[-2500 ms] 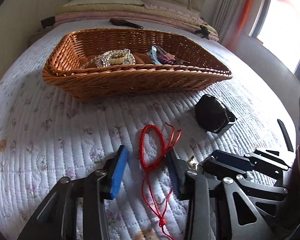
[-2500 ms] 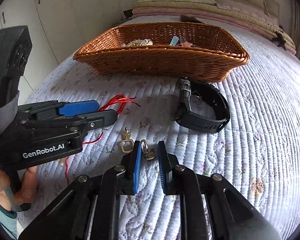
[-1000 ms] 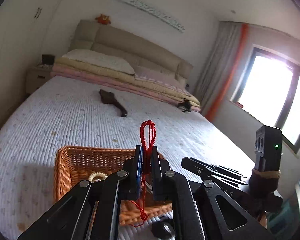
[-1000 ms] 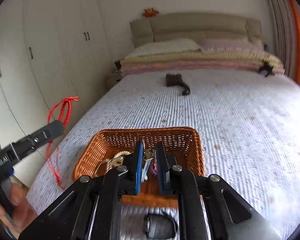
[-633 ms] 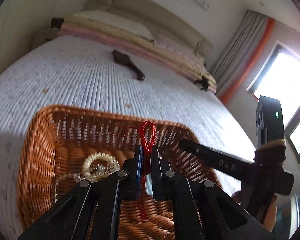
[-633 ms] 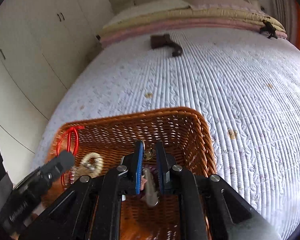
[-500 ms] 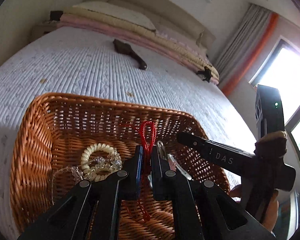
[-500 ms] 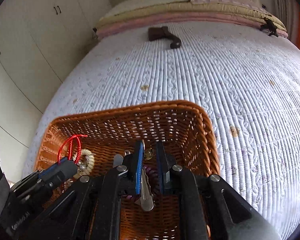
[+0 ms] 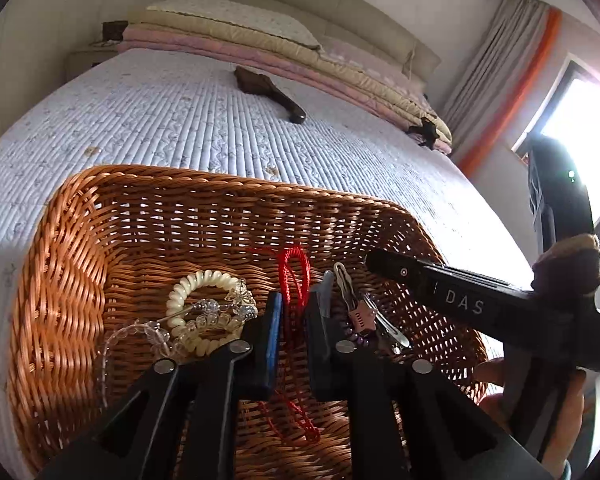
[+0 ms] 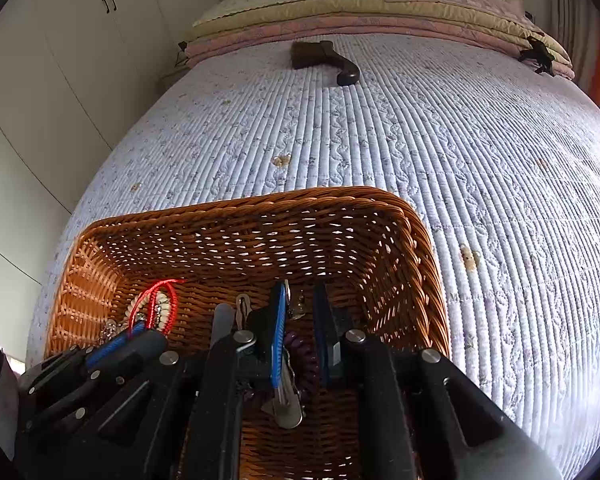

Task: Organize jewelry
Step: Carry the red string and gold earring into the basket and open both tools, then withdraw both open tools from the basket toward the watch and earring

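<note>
Wicker fills the left wrist view: one woven basket (image 9: 80, 248) on the quilted bed (image 9: 180, 120), holding one cream coil bracelet (image 9: 204, 304) at ten o'clock of the left tool (image 9: 294, 312), whose pads stand slightly apart with one red cord bracelet (image 9: 296, 276) rising slack between them, while the right tool (image 9: 384, 262) reaches in from three o'clock. In the right wrist view the same one basket (image 10: 420, 240) lies beneath the right tool (image 10: 300, 312), its pads narrowly parted around one small gold charm (image 10: 299, 309) at their tips, with the red cord bracelet (image 10: 156, 304) at nine o'clock above the left tool (image 10: 140, 338).
</note>
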### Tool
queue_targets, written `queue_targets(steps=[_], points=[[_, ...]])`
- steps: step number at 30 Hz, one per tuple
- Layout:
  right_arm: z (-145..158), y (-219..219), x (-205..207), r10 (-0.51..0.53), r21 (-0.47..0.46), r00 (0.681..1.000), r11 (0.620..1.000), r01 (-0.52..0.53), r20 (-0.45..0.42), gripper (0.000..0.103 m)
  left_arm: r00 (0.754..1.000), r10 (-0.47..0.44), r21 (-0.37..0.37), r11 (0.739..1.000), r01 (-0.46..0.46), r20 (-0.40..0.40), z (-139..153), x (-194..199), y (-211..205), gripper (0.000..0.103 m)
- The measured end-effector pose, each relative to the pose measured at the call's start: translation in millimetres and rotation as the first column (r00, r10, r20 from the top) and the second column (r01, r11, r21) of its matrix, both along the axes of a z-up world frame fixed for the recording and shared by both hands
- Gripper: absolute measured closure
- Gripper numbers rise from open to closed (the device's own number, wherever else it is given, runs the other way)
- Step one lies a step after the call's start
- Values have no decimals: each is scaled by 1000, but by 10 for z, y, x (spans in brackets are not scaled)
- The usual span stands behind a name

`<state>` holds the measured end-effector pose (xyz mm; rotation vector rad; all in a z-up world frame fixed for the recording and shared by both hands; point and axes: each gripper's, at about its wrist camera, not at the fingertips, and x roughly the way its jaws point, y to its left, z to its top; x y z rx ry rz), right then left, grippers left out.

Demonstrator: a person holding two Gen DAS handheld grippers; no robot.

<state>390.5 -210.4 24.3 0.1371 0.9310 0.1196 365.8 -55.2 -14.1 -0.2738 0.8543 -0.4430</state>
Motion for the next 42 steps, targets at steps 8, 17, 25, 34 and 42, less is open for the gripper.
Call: queue_targets(steps=[8, 17, 25, 34, 42], points=[[148, -72, -210, -15, 53, 998, 999, 12, 60, 81, 998, 34, -57, 998, -31, 52, 245, -152, 192, 57], [654, -204, -1217, 17, 80, 967, 996, -39, 254, 65, 976, 51, -114, 993, -28, 210, 882, -912, 487, 57], [965, -255, -2229, 25, 117, 918, 990, -78, 396, 63, 939, 19, -78, 997, 8, 343, 1362, -1896, 603, 42], [850, -332, -2795, 40, 103, 901, 990, -93, 432, 63, 891, 22, -80, 997, 16, 454, 1443, -2715, 726, 42], [488, -357, -2925, 30, 38, 893, 998, -53, 449, 63, 919, 4, -48, 999, 16, 395, 965, -2785, 691, 42]])
